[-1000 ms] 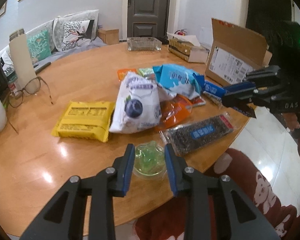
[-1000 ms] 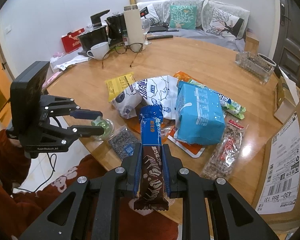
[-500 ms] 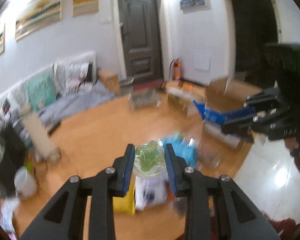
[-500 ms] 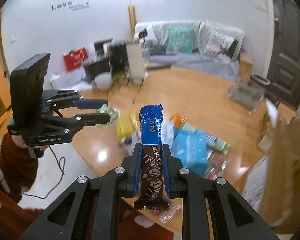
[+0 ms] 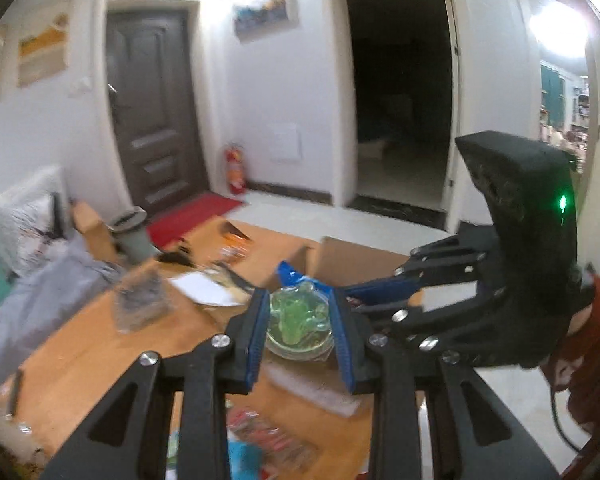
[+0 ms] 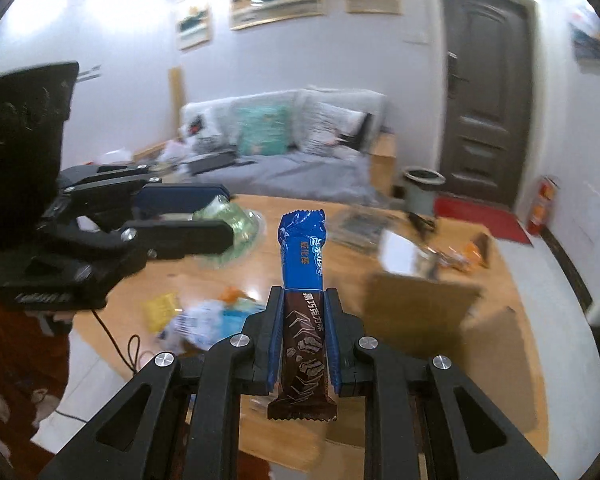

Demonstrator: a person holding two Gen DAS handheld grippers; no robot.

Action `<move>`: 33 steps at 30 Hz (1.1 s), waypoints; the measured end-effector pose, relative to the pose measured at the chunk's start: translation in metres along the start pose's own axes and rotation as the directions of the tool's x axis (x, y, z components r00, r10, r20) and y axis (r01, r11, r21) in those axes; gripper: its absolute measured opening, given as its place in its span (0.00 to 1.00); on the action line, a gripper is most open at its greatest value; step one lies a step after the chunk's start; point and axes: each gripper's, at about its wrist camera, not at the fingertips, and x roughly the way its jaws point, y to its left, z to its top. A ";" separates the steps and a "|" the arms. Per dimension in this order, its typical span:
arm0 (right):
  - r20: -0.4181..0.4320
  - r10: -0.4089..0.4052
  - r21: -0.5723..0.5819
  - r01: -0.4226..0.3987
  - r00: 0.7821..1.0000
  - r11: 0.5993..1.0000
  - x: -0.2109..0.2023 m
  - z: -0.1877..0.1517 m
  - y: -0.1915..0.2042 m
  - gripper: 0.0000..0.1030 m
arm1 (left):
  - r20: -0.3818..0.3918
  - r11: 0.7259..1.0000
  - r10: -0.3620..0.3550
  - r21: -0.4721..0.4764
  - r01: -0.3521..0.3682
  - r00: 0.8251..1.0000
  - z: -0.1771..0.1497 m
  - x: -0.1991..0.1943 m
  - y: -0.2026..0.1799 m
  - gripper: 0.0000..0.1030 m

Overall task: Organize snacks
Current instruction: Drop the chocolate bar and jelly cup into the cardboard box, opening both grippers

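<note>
A: Nearest first. What do we record at the left gripper (image 5: 300,336)?

B: We find its jaws closed on a clear cup of green jelly (image 5: 299,326), pinched on both sides and held in the air above the wooden table (image 5: 80,356). The right wrist view confirms it: the same cup (image 6: 230,222) sits between the blue-padded fingers (image 6: 180,194) of that gripper (image 6: 224,216).

A: And the right gripper (image 6: 302,344)?

B: Its jaws are narrow, clamped on a blue and brown chocolate bar (image 6: 303,296). The bar stands upright, its blue end above the fingertips and its brown end hanging below them. In the left wrist view, that gripper (image 5: 340,290) sits just beyond the cup, with the bar's blue tip (image 5: 290,274) showing.

A: Further out?

B: Below both tools we note loose snack packets (image 6: 192,316) on the table, blurred. Past them stands an open cardboard box (image 6: 420,300). Beyond the table we record a grey sofa (image 6: 300,168) with cushions and a dark door (image 6: 484,92).
</note>
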 end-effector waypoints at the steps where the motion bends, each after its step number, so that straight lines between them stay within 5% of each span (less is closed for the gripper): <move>1: -0.017 -0.015 0.025 0.015 1.000 1.000 0.003 -0.003 -0.012 0.14 | -0.040 1.000 -0.029 -0.007 0.029 0.999 0.005 0.020 -0.002 0.27; 11: -0.198 -0.103 0.132 0.130 0.975 0.983 0.049 -0.046 -0.088 0.16 | -0.288 0.999 -0.043 -0.017 0.039 0.957 0.014 0.131 -0.018 0.27; 14: -0.217 -0.106 0.141 0.139 0.970 0.980 0.054 -0.053 -0.093 0.25 | -0.306 1.000 -0.014 0.007 0.017 0.952 0.010 0.140 -0.024 0.41; 17: -0.210 -0.106 0.147 0.139 0.972 0.979 0.050 -0.056 -0.095 0.41 | -0.291 1.000 -0.001 0.005 0.002 0.957 0.009 0.132 -0.024 0.50; 21: -0.196 -0.106 0.139 0.135 0.975 0.981 0.044 -0.053 -0.092 0.44 | -0.245 1.000 0.001 -0.016 -0.005 0.970 0.014 0.110 -0.015 0.59; 23: -0.167 -0.090 0.141 0.114 0.982 0.984 0.036 -0.049 -0.085 0.56 | -0.219 1.000 0.022 -0.010 -0.025 0.975 0.018 0.091 -0.010 0.60; 31: -0.001 -0.115 -0.031 0.115 0.993 0.993 -0.002 -0.015 -0.007 0.98 | -0.139 0.988 0.139 -0.050 -0.147 0.981 0.012 -0.002 0.025 0.70; 33: 0.025 -0.125 -0.095 0.127 0.992 0.987 -0.007 -0.008 0.022 1.00 | -0.125 0.980 0.180 -0.057 -0.188 0.976 0.003 -0.031 0.037 0.71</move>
